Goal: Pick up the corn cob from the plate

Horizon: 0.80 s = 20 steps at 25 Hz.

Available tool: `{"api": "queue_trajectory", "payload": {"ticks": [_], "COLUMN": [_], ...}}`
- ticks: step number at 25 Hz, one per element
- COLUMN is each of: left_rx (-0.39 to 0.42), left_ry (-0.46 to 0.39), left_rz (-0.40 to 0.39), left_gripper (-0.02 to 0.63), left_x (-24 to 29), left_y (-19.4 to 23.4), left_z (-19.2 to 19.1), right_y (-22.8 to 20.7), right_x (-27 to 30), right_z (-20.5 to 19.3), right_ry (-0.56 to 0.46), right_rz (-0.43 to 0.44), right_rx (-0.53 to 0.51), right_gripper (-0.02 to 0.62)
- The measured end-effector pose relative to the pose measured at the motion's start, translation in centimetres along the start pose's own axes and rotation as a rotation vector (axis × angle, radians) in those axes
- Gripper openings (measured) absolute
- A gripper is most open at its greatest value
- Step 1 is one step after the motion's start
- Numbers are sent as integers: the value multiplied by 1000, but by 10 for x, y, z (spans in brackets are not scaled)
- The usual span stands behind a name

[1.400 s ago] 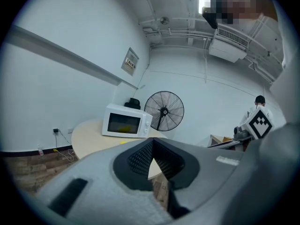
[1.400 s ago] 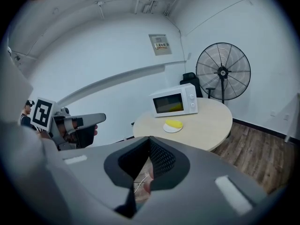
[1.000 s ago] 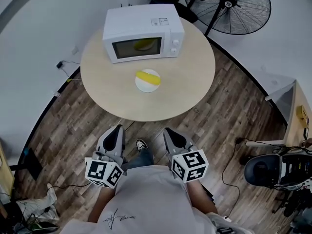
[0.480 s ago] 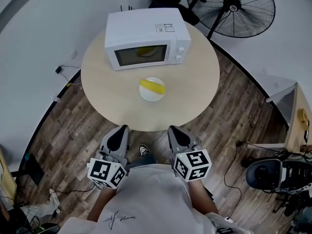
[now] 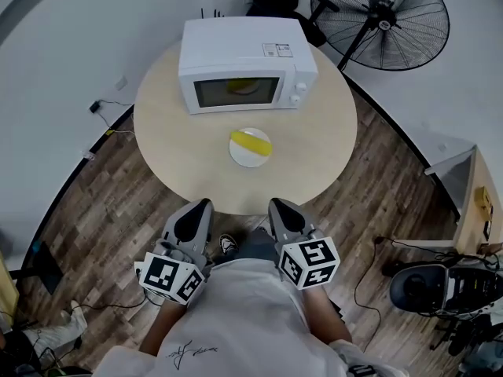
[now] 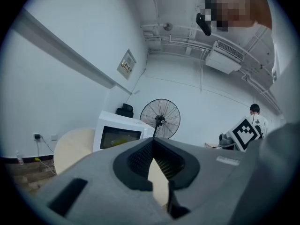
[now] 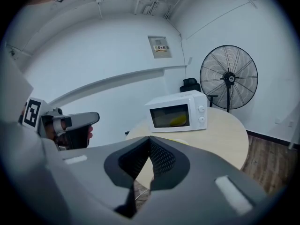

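Note:
A yellow corn cob (image 5: 251,140) lies across a small white plate (image 5: 240,157) near the front of the round beige table (image 5: 181,132). Both grippers are held low in front of the person's body, short of the table's near edge and well apart from the plate. The left gripper (image 5: 201,205) (image 6: 152,142) has its fingertips together with nothing between them. The right gripper (image 5: 278,204) (image 7: 149,139) is likewise shut and empty. Neither gripper view shows the cob clearly.
A white microwave (image 5: 247,53) (image 6: 119,135) (image 7: 178,111) stands at the table's back, door closed, something yellow (image 7: 178,121) inside. A black standing fan (image 5: 381,18) is behind the table. A cabinet (image 5: 471,187) and dark equipment (image 5: 440,281) stand at the right on the wood floor.
Both grippers and the person have moved forward towards the table's near edge. The table, microwave and plate now sit closer in the head view. The jaws stay together.

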<state>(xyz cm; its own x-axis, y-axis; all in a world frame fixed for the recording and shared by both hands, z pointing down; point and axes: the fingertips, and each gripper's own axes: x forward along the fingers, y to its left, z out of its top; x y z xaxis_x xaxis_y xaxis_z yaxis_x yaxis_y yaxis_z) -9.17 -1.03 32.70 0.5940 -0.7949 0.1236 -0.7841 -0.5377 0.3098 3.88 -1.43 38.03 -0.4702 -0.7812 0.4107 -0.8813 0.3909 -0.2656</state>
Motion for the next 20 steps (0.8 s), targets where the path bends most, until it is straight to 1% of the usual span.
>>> {"api": "queue_trajectory", "payload": {"ticks": [2,6,8,13,20], "left_rx": [2,2,-3,-7,-24], "left_ry": [-3,4,13,22,26], "left_rz": [-9,-11,-4,7,2], "left_gripper": [-9,-9,-9,-9,-9], "left_x": [0,-1,-1,7,24], "left_y": [-1,6,12,24,35], "left_z": [1,-2,-4,-2,0], "right_y": [1,9,11,2,-22], "right_x": [3,13,17,29,47], "right_z": [0,-5,-5,5,22], "right_ry": [17,57,68,74,52], "right_rz": [7,67,79,61,-6], "right_rx": [-26,-77,-88,-117,-132], "right_gripper": [11,12,12,12,14]}}
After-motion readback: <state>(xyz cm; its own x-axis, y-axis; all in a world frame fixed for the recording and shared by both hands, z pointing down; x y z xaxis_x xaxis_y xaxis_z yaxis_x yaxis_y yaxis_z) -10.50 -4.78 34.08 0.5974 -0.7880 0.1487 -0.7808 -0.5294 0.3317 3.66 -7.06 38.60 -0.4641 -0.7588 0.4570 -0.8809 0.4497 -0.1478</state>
